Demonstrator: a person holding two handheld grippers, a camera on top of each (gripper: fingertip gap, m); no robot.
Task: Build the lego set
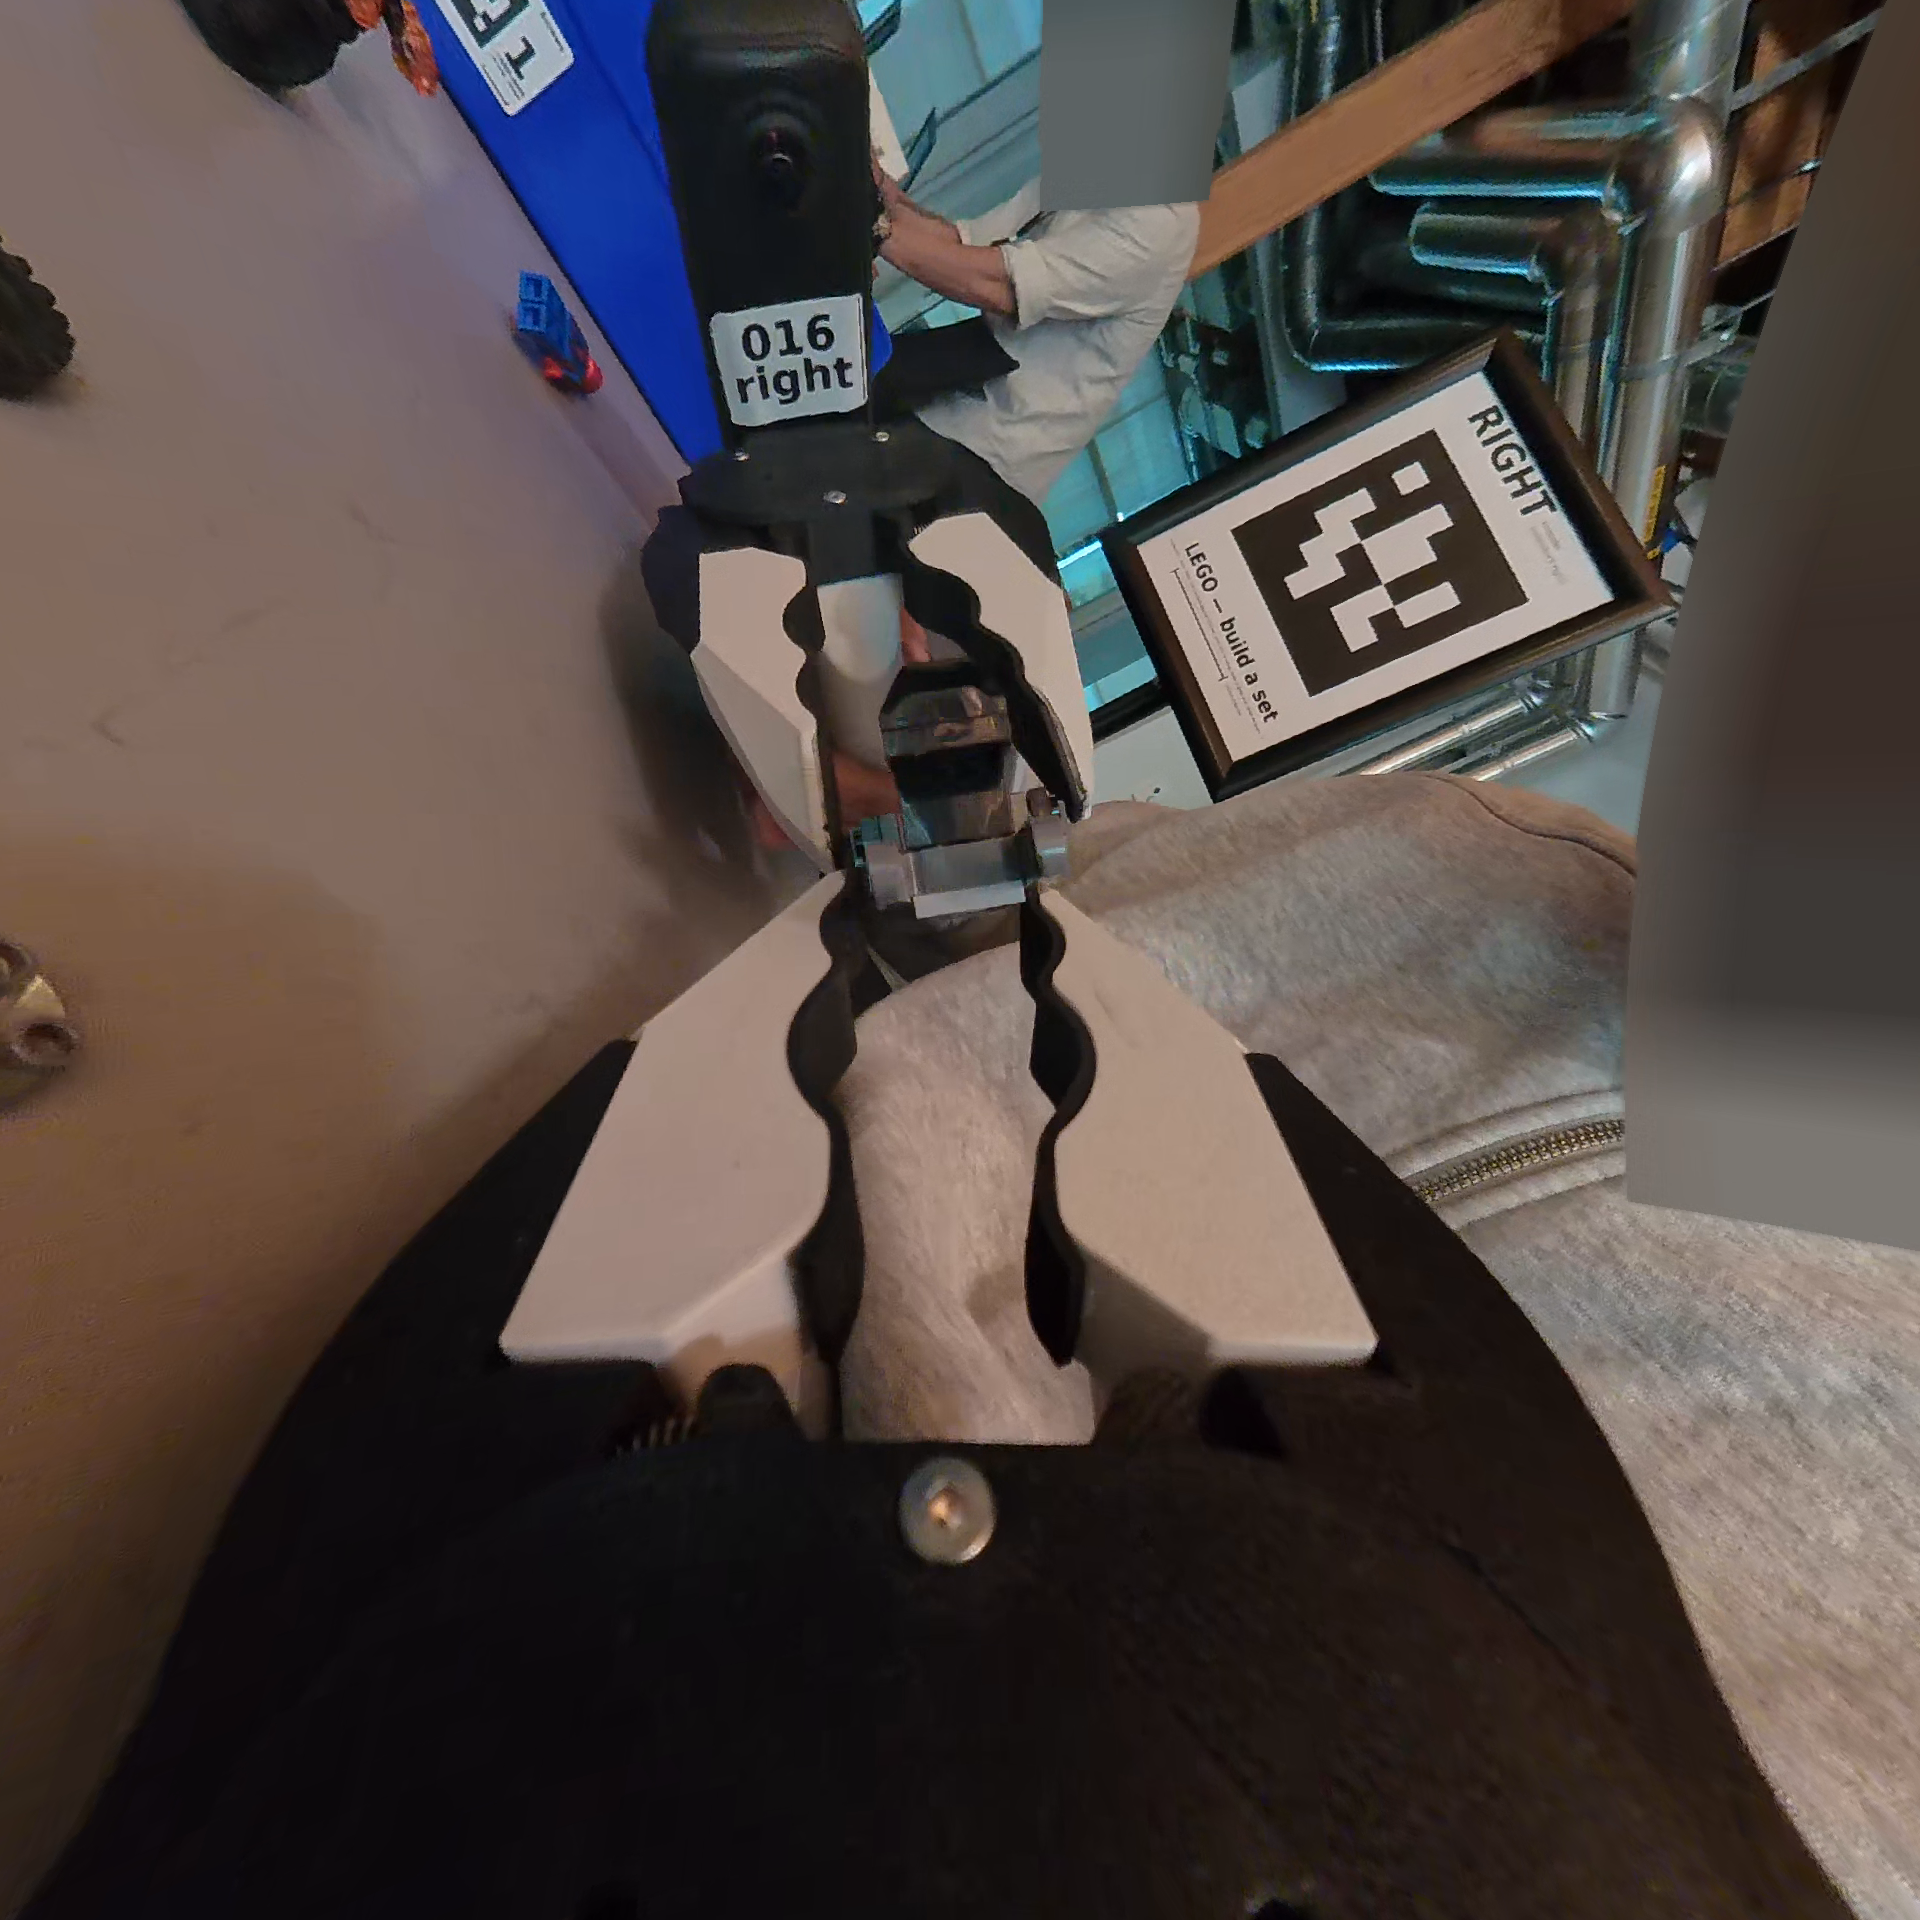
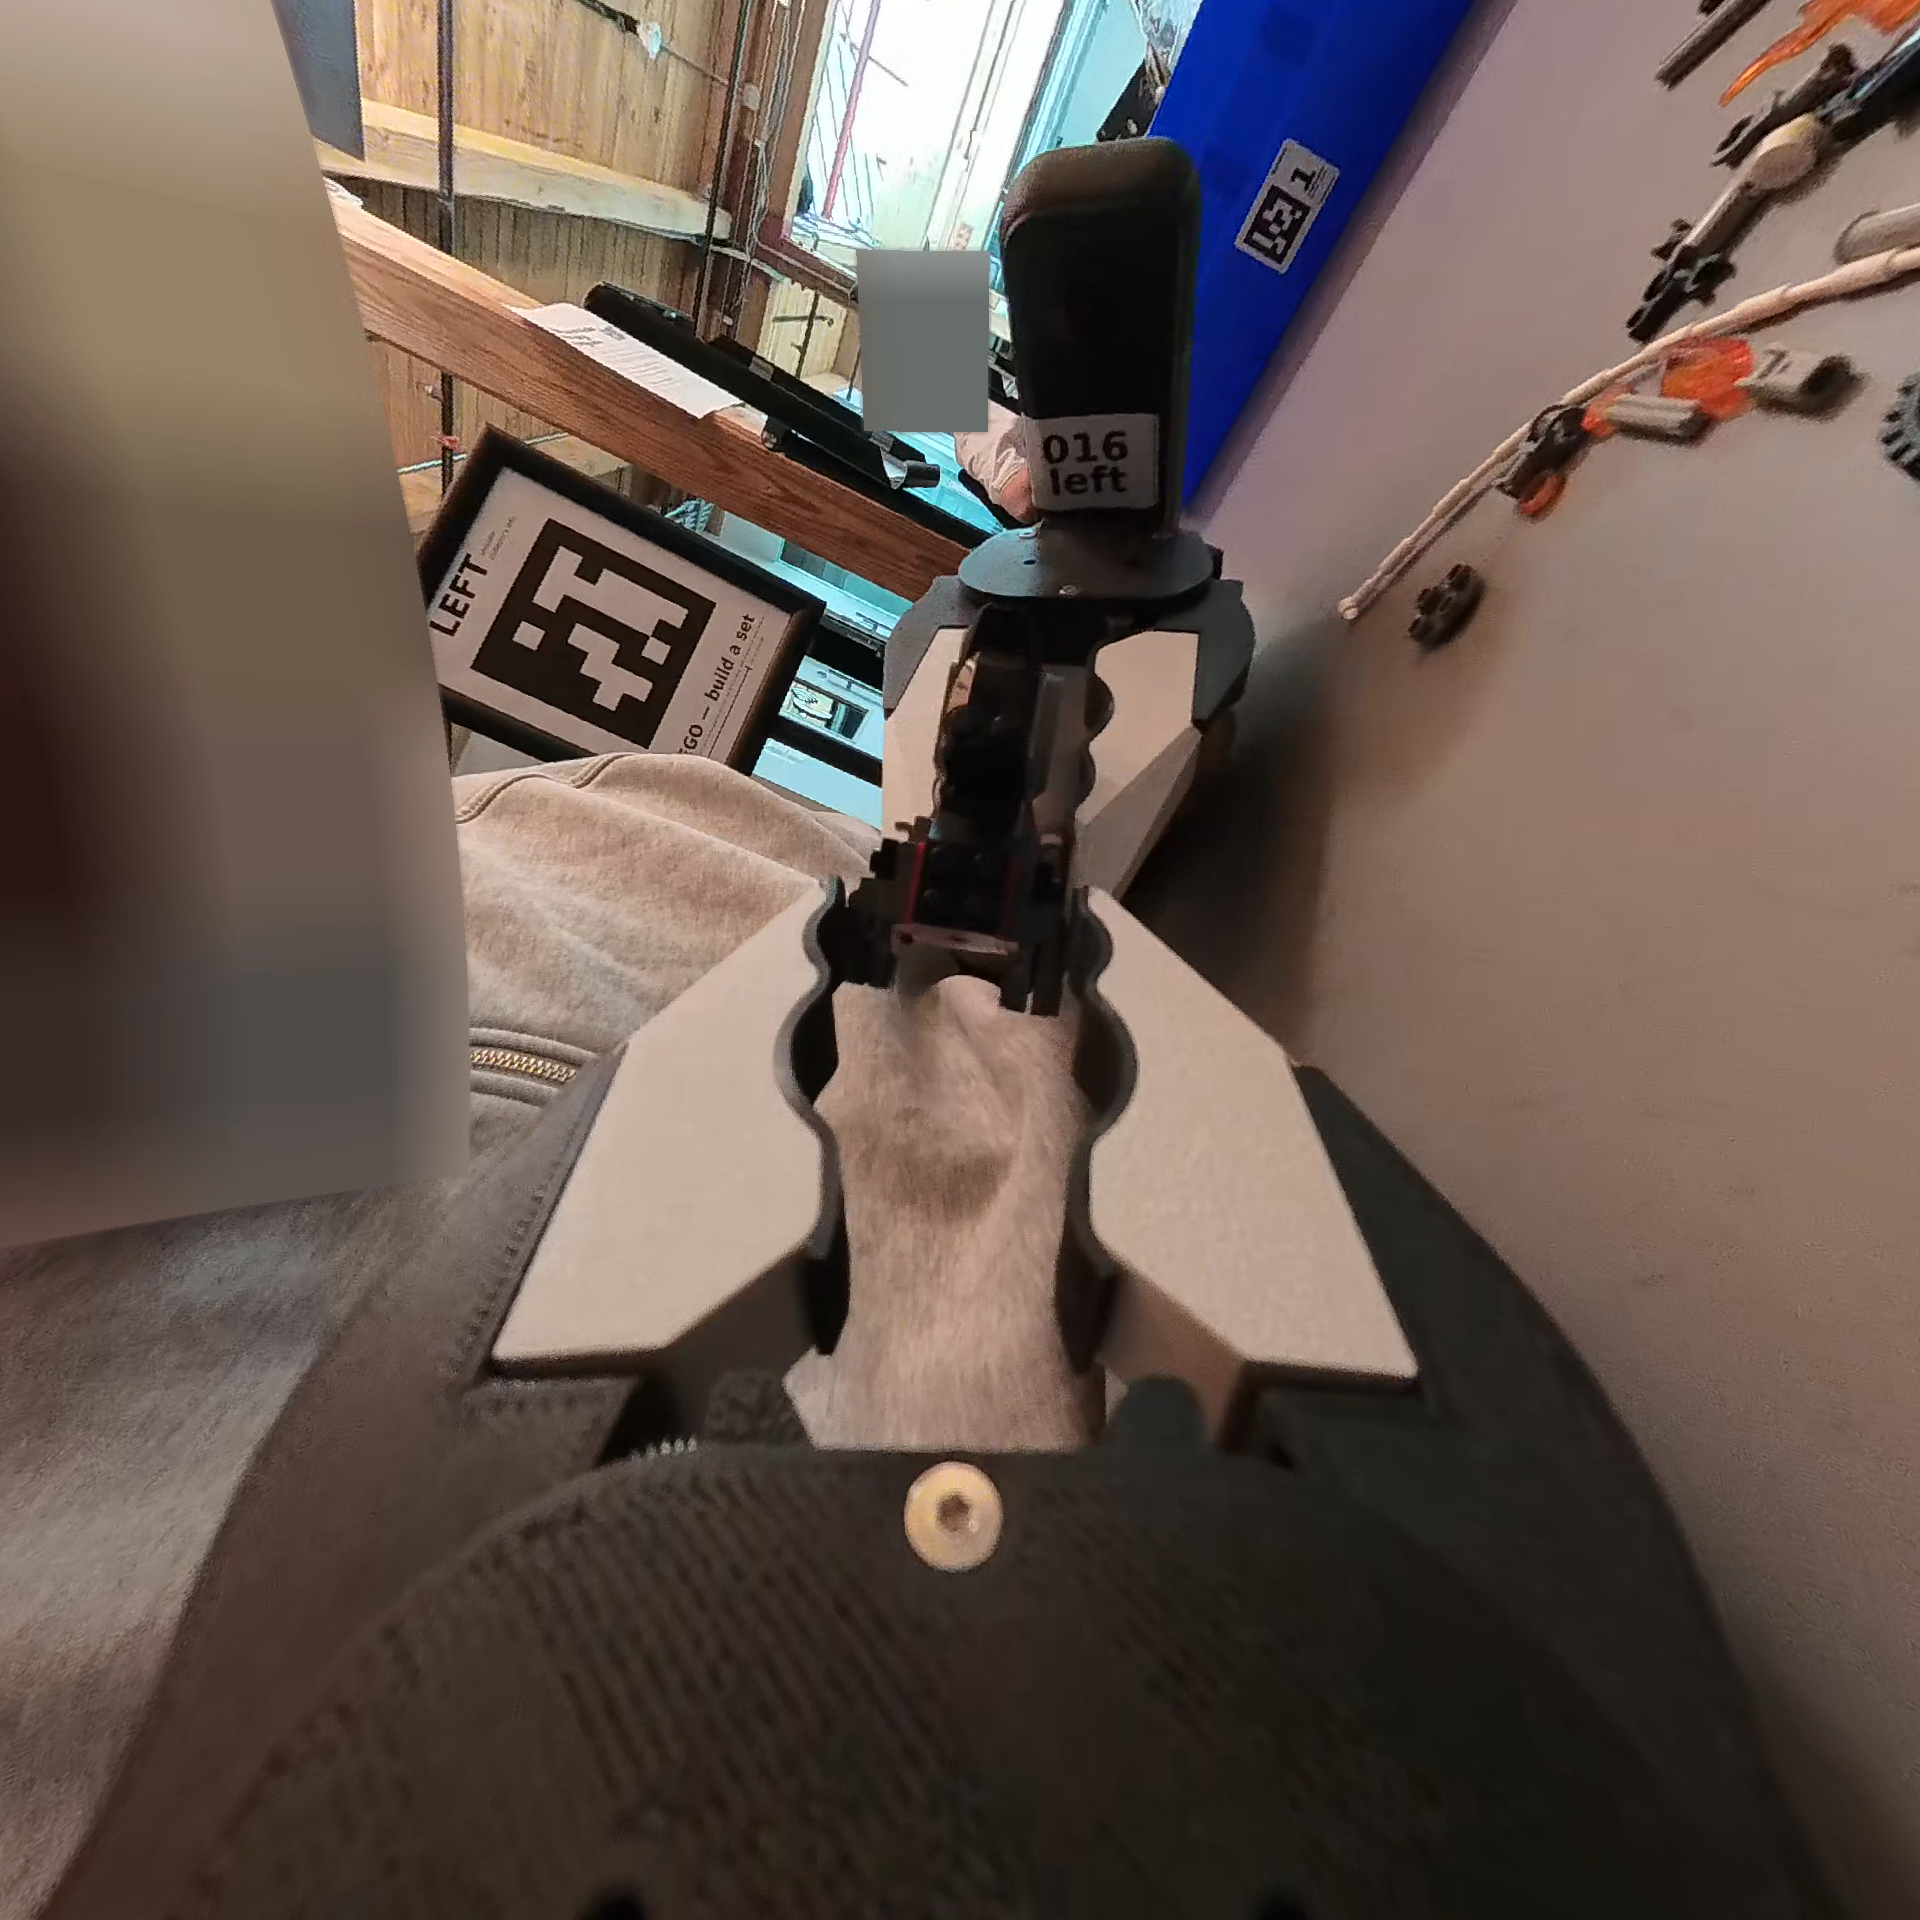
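A small lego assembly (image 1: 956, 868) of grey and black parts, with a red edge showing in the right wrist view (image 2: 951, 899), is held in the air between both grippers. My left gripper (image 1: 940, 899) is shut on its near grey end. My right gripper (image 1: 951, 805) comes from the opposite side and is shut on the black upper part. In the right wrist view my right gripper (image 2: 956, 920) grips the assembly's near end, and the left gripper (image 2: 987, 836) faces it. The two grippers meet tip to tip, above a person's grey sweater (image 1: 1351, 987).
The table (image 1: 260, 675) holds a blue lego piece (image 1: 551, 332) and a black tyre (image 1: 31, 322). Loose parts lie on it in the right wrist view: a white string (image 2: 1507, 457), orange pieces (image 2: 1704, 379), black gears (image 2: 1444, 603). A framed marker sign (image 1: 1382, 582) and a blue board (image 2: 1299, 208) stand behind. Less than 4 cm separates the two grippers' tips.
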